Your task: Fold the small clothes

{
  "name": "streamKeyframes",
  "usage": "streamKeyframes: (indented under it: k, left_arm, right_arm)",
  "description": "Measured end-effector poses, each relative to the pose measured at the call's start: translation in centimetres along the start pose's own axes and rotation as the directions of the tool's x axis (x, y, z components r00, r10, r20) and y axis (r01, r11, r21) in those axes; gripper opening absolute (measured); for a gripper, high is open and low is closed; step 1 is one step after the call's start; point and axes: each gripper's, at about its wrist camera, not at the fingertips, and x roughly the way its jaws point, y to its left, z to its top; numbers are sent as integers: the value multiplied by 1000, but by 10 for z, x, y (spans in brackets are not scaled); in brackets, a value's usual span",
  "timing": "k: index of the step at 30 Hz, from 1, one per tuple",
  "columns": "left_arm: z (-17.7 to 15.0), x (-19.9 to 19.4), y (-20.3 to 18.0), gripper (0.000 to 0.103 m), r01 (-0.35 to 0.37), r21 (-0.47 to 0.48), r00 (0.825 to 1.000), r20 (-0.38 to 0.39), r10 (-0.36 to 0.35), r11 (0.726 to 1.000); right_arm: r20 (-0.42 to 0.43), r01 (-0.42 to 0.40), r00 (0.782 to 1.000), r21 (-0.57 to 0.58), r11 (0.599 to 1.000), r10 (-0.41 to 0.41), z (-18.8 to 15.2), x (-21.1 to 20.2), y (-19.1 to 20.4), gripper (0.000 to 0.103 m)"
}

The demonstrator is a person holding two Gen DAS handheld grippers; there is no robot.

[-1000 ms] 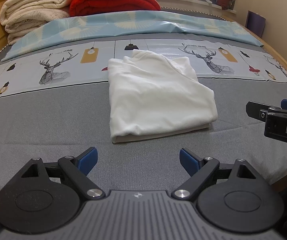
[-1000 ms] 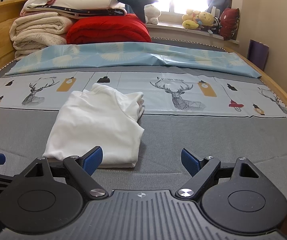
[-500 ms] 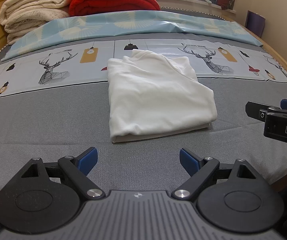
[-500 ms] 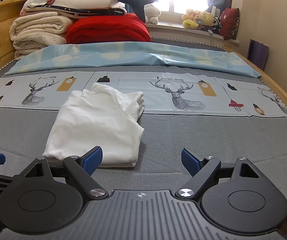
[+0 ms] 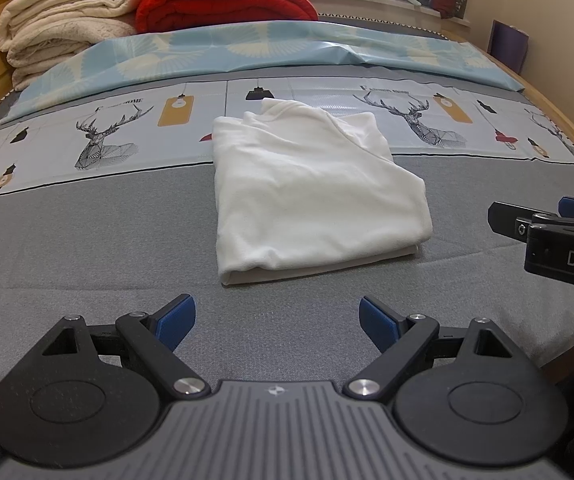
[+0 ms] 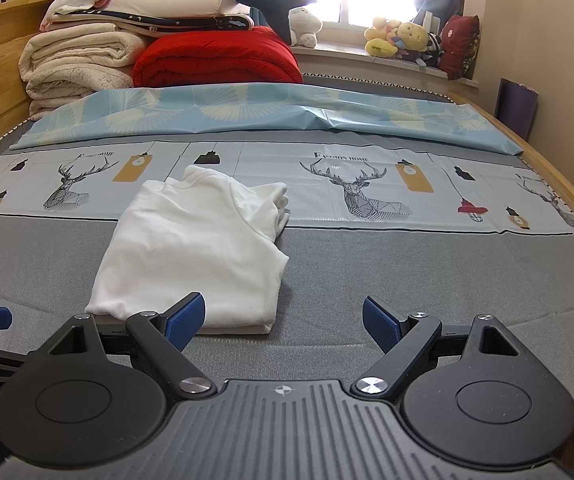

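Note:
A white garment (image 5: 311, 196) lies folded into a thick rectangle on the grey bedspread (image 5: 87, 232), its collar end toward the deer-print strip. My left gripper (image 5: 277, 322) is open just short of the fold's near edge, nothing between its blue pads. In the right wrist view the same white garment (image 6: 195, 252) sits left of centre, and my right gripper (image 6: 283, 318) is open, its left pad overlapping the garment's near edge in the image. The right gripper's black body (image 5: 555, 240) shows at the left view's right edge.
Folded cream blankets (image 6: 75, 68) and a red quilt (image 6: 219, 64) are stacked at the head of the bed, behind a light blue sheet (image 6: 271, 116). Plush toys (image 6: 399, 38) line the windowsill. A wooden bed rail (image 6: 567, 188) runs along the right side.

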Motion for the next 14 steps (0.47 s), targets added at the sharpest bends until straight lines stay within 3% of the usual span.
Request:
streamKeyframes:
  k: [14]
  left_arm:
    - [-2,-1,4,92,17,13,1000,6,-17,1000]
  right_arm:
    - [0,1,1000,0,1000,-1,1,0,0,87]
